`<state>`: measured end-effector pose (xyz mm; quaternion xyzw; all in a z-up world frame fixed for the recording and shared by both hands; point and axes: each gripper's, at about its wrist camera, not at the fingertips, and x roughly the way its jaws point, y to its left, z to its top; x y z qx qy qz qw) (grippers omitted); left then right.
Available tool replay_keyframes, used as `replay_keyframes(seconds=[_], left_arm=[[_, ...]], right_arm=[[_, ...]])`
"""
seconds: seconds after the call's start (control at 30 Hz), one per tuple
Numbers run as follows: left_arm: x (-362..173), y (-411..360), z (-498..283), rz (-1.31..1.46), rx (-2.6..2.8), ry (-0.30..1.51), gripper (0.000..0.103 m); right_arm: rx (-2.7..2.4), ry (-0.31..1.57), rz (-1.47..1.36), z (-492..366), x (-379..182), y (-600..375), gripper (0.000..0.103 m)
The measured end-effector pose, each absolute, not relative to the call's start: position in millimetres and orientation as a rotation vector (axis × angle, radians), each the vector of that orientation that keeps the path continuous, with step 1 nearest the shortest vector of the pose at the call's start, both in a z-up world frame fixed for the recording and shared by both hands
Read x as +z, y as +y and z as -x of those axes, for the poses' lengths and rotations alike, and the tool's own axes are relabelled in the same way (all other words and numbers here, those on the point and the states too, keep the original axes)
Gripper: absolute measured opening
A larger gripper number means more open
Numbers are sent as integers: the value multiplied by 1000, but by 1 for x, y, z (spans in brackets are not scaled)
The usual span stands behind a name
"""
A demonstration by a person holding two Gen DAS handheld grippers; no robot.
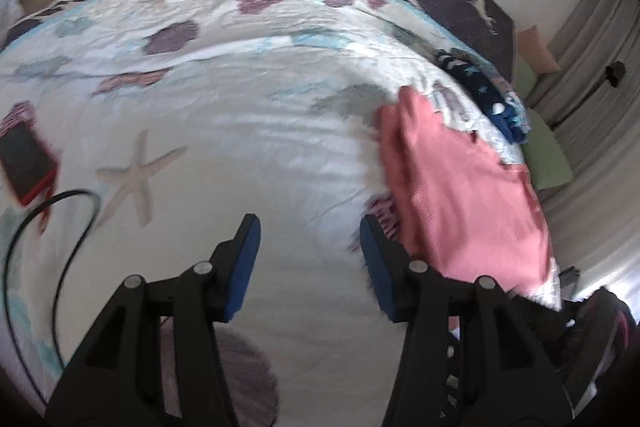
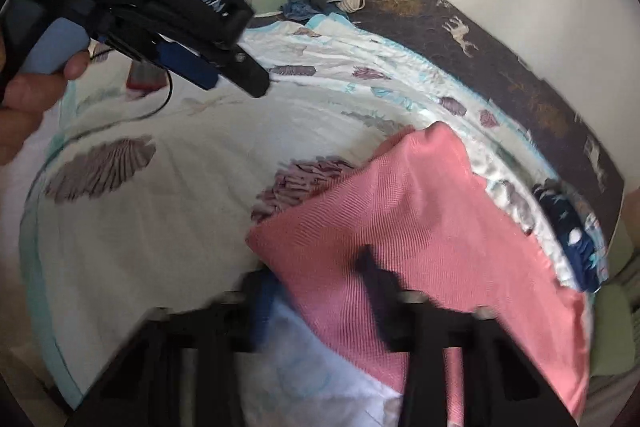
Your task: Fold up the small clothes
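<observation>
1. Folding was under way on a bed spread with a seashell-and-starfish quilt (image 1: 248,155), where a pink ribbed garment (image 2: 420,227) lay near the quilt's right edge, its upper end bunched and its lower part spread flat.

2. The right gripper (image 2: 316,287) hung low over the garment's near corner; the pink cloth draped across the view between its fingers, but motion blur made it impossible to tell whether the jaws were clamped on the fabric or merely resting over it.

3. The left gripper (image 1: 310,259) hovered over bare quilt just left of the garment, jaws spread wide and empty (its blue pads faced nothing but bedding). The right wrist view showed it from the side, held in the person's hand (image 2: 24,99) well above the quilt.

4. A navy star-print piece (image 1: 496,95) sat at the far right edge of the quilt, apart from the pink one and seemingly awaiting its turn or already dealt with.

5. A red-cased phone (image 1: 24,163) and its black cable (image 1: 68,211) lay on the left side of the quilt, well clear of the work.

6. Judged from the layout, the step in hand was one fold of the pink garment; the next move likely called for the left gripper to come across and pinch the near left edge so both could carry it over evenly.
</observation>
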<state>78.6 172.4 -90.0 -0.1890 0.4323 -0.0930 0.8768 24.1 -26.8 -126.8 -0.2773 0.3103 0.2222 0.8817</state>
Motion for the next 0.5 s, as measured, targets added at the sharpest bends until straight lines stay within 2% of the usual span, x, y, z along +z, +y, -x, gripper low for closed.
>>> replay_keyframes(seconds=[0.17, 0.4, 0.43, 0.5], left_arm=[[-84, 144, -127, 392, -383, 943, 61], [-110, 98, -194, 458, -501, 1083, 60], [-114, 93, -200, 463, -519, 1098, 58], [-122, 89, -212, 493, -520, 1122, 30]], right_arm=[[529, 733, 285, -46, -108, -57, 6], [582, 823, 42, -61, -103, -85, 6], [582, 824, 31, -61, -103, -86, 6], [591, 823, 14, -61, -100, -87, 6]])
